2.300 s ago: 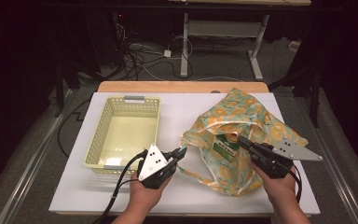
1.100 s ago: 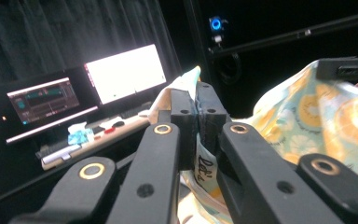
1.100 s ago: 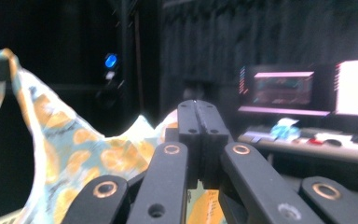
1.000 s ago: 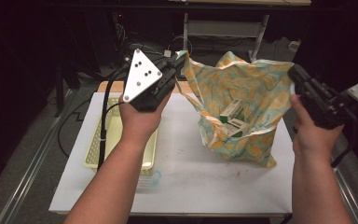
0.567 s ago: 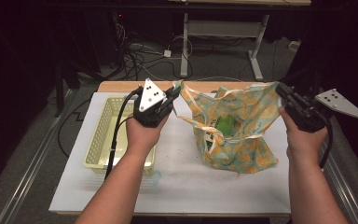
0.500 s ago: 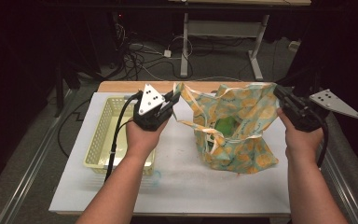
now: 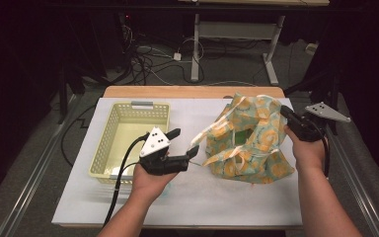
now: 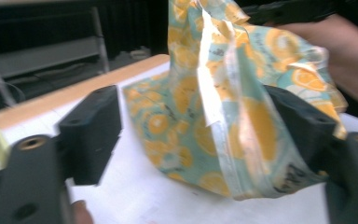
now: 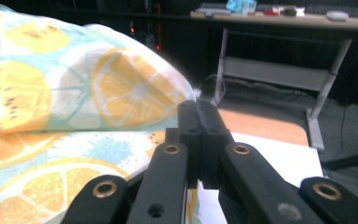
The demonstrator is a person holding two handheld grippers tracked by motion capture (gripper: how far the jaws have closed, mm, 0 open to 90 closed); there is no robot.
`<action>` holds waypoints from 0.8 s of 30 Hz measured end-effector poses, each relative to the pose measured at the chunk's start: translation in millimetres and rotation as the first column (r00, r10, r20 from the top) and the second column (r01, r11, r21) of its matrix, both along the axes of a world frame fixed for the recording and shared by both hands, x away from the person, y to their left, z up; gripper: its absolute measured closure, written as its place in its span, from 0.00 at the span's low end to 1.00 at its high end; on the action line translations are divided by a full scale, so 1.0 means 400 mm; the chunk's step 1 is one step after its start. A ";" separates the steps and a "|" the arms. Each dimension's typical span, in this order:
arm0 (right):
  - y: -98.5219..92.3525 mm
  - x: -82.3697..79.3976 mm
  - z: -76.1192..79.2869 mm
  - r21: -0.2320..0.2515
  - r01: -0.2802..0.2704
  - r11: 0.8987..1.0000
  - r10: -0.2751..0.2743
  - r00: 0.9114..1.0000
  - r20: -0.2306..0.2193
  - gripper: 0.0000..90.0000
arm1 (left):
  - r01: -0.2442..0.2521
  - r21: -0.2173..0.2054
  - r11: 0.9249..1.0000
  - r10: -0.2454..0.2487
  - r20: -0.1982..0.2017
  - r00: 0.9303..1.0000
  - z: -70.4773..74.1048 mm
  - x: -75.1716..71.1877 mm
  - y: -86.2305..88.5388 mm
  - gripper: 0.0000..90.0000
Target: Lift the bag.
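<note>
Left tool (image 7: 183,142) open beside the bag (image 7: 249,143); right tool (image 7: 287,114) clamped on the bag's edge.

The left tool's jaws have just been opening and stand wide apart at the bag's left side; in its own view the cloth lies against one jaw, with no pinch on it. The right tool's jaws are pressed together at the bag's far right edge, gripping the cloth there. The bag slumps on the tabletop (image 7: 187,197), right of the basket (image 7: 109,148).

A glossy, crinkled plastic-looking bag (image 7: 249,143) lies beside a matt plastic lattice basket (image 7: 128,133) on smooth white board (image 7: 217,197).
</note>
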State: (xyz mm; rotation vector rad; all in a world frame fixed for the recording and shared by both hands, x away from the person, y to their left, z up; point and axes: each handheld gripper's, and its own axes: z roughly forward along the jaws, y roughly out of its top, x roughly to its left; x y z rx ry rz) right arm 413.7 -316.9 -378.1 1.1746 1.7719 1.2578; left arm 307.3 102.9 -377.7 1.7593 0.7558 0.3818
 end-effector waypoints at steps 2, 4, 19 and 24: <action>-0.004 0.004 -0.013 -0.003 0.005 1.000 -0.005 1.000 -0.022 1.00 | 0.015 -0.021 1.000 -0.016 -0.014 1.000 -0.013 -0.018 0.005 0.20; -0.006 0.006 -0.021 -0.015 0.009 1.000 -0.010 0.999 -0.039 1.00 | 0.029 -0.013 0.999 -0.029 -0.012 0.999 -0.021 -0.037 0.008 0.16; -0.006 -0.015 -0.047 -0.028 -0.058 0.998 0.056 0.997 -0.058 0.93 | 0.092 0.087 0.992 -0.088 -0.053 0.995 -0.100 -0.115 -0.011 0.12; 0.006 -0.080 -0.029 -0.017 -0.131 0.991 0.131 0.991 -0.039 0.74 | 0.084 0.090 0.992 -0.079 -0.059 0.995 -0.118 -0.108 -0.015 0.11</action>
